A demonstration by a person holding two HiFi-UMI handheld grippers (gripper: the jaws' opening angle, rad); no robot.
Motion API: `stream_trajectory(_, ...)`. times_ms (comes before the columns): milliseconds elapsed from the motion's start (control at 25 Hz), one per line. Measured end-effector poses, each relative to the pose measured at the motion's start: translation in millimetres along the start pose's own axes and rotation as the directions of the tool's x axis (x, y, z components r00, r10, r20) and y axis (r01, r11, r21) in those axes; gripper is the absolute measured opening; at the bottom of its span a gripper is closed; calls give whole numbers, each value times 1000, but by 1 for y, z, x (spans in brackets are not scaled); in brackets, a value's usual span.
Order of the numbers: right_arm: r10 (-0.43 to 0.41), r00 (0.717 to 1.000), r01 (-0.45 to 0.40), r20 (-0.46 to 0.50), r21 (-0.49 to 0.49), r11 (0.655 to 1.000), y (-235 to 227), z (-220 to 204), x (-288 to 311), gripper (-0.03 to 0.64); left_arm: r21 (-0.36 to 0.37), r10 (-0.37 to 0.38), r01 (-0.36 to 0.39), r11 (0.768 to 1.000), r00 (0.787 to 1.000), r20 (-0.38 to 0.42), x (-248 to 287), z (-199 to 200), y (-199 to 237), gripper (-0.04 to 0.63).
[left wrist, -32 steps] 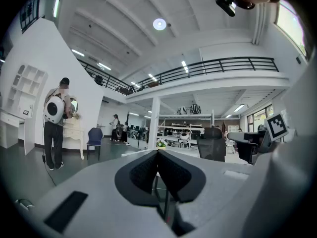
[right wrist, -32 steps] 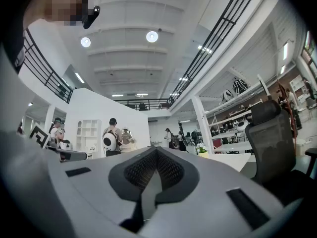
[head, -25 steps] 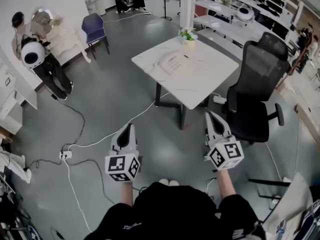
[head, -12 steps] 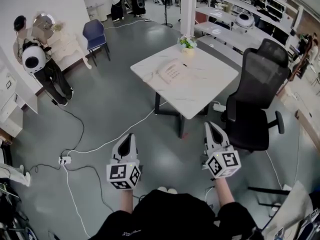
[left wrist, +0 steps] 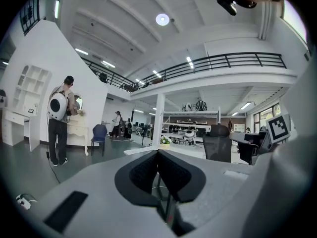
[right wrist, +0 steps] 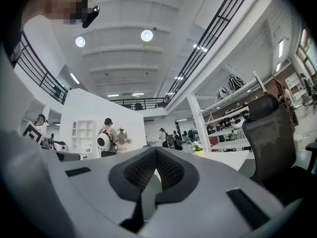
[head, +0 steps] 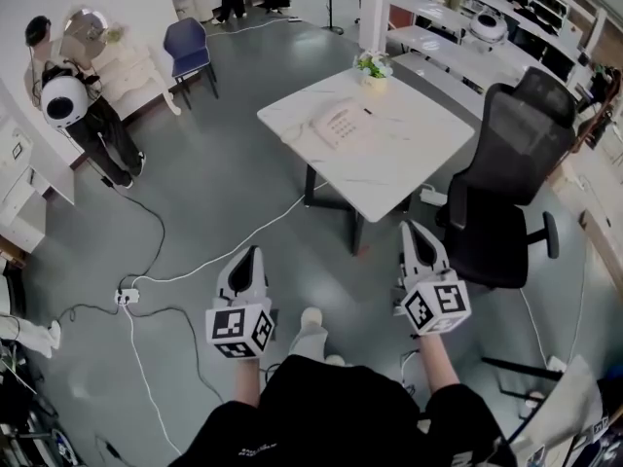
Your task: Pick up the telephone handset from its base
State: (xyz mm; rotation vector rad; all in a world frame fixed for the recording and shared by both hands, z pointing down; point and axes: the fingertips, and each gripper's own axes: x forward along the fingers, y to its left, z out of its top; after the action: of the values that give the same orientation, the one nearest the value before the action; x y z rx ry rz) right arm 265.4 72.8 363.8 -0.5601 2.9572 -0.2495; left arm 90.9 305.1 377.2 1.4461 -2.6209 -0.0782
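A white telephone (head: 338,125) with its handset on the base lies on a white marble-top table (head: 409,168) ahead of me in the head view. My left gripper (head: 251,253) and right gripper (head: 410,228) are held low over the grey floor, well short of the table, both shut with nothing between the jaws. In the left gripper view the shut gripper (left wrist: 158,152) points level toward the table's edge (left wrist: 143,150). The right gripper (right wrist: 156,151) likewise has its tips together, the table (right wrist: 233,156) beyond it.
A black office chair (head: 506,183) stands right of the table. A small potted plant (head: 371,66) sits at the table's far corner. White cables and a power strip (head: 124,298) trail on the floor at left. A person with a white backpack (head: 83,120) stands far left near a blue chair (head: 188,52).
The table and chair have shifted slightly in the head view as I step forward. One shoe now shows between the grippers. Both grippers stay shut and low.
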Motion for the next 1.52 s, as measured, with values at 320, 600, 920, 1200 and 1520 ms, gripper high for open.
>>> stream_trajectory(320, -34, 999, 34, -19, -15, 999, -15, -17, 51, -11, -16, -18, 18, 1000, 1000, -4, 57, -2, 23, -2)
stream_trajectory(600, -78, 996, 79, -32, 4, 997, -24, -29, 118, -11, -27, -59, 58, 998, 998, -19, 128, 9, 61, -2)
stream_trajectory(920, -145, 988, 146, -45, 29, 989, -40, -41, 181, -11, -29, -124, 123, 992, 991, -42, 202, 13, 90, -2)
stream_trajectory(1200, -188, 982, 189, -35, 48, 981, -49, -49, 222, -10, -22, -185, 184, 983, 981, -54, 254, 13, 104, -2)
stream_trajectory(1520, -221, 974, 224, -53, 65, 972, -63, -61, 252, -11, -30, -224, 222, 975, 971, -89, 292, 1, 108, -2)
